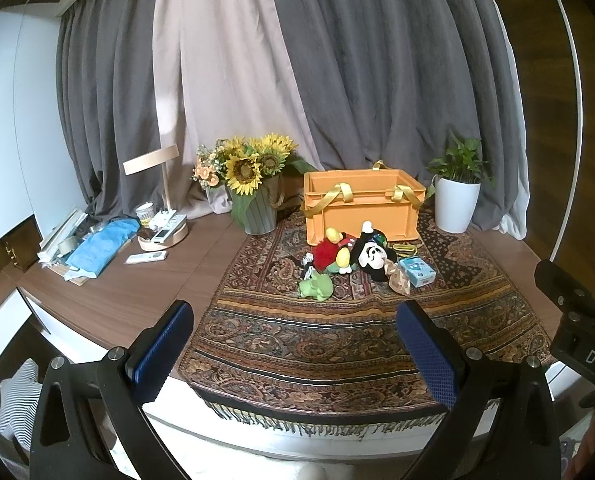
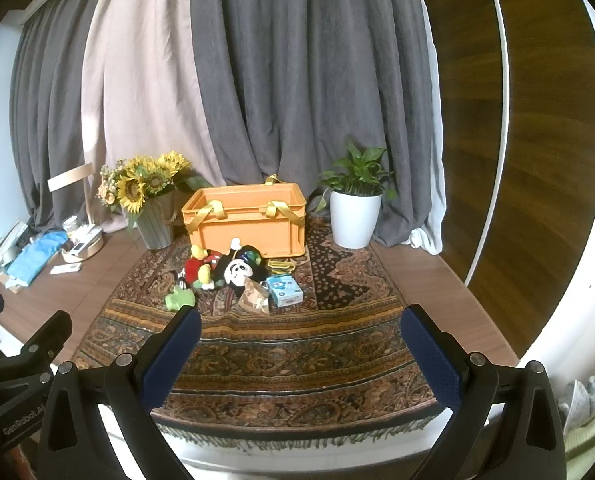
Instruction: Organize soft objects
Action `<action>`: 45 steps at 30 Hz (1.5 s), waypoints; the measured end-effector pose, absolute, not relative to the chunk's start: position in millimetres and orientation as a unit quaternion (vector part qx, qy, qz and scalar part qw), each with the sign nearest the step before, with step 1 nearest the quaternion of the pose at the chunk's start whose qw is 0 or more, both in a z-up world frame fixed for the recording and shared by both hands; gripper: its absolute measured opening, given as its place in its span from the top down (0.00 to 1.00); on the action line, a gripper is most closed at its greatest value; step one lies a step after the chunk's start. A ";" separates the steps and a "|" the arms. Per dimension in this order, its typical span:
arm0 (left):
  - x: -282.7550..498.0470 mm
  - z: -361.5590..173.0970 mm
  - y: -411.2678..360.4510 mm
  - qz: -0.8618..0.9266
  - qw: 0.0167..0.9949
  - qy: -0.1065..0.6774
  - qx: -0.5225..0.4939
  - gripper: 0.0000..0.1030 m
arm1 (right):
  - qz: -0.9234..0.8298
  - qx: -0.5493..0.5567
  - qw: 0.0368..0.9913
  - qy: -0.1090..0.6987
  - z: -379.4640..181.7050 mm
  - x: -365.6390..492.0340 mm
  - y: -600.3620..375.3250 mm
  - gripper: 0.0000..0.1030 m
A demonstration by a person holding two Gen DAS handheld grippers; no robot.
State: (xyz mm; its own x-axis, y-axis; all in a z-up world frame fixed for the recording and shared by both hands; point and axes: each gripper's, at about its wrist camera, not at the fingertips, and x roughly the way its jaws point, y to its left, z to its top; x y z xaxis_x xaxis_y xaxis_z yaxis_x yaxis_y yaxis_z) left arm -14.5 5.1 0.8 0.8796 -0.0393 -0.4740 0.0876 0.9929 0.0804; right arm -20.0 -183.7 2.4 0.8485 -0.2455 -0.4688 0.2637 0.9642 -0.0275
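Note:
An orange crate [image 1: 361,204] [image 2: 245,220] with yellow straps stands at the back of a patterned rug [image 1: 337,332] [image 2: 281,344]. In front of it lie a black-and-white mouse plush [image 1: 371,256] [image 2: 239,270], a red and yellow plush [image 1: 331,254] [image 2: 197,266], a green plush [image 1: 316,286] [image 2: 179,300], a brown plush [image 1: 399,278] [image 2: 253,298] and a light blue box [image 1: 417,270] [image 2: 284,289]. My left gripper [image 1: 297,316] and right gripper [image 2: 299,320] are both open and empty, held over the rug's near edge, well short of the toys.
A sunflower vase [image 1: 253,192] [image 2: 149,204] stands left of the crate, a white potted plant [image 1: 457,196] [image 2: 355,208] to its right. A lamp, remotes [image 1: 147,257] and blue cloth [image 1: 101,246] clutter the table's left. Grey curtains hang behind.

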 end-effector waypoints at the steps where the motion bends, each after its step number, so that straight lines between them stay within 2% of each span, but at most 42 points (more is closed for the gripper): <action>1: -14.1 0.6 4.6 -0.033 0.968 0.243 0.050 0.00 | -0.132 0.019 0.961 0.242 2.4 -20.2 -183.4 0.02; 15: -4.6 1.2 2.6 -0.038 0.967 0.245 0.051 0.00 | -0.130 0.021 0.961 0.245 -2.2 -16.9 -180.8 0.02; 24: 16.9 -5.3 2.5 -0.040 0.965 0.256 0.052 0.00 | -0.118 0.029 0.957 0.264 -10.1 13.8 -179.4 0.02; 45: 162.5 -51.8 5.7 -0.086 0.943 0.313 0.065 0.01 | -0.123 0.068 0.930 0.340 -59.3 159.0 -177.8 0.02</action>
State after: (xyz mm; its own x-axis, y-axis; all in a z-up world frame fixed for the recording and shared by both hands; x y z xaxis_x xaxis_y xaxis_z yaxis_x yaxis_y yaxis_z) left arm 162.5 5.7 -51.8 0.7886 -0.1223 -0.6026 0.2039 0.9766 0.0687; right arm 159.0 -177.8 -59.3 0.7386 -0.1830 -0.6489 0.2754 0.9604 0.0426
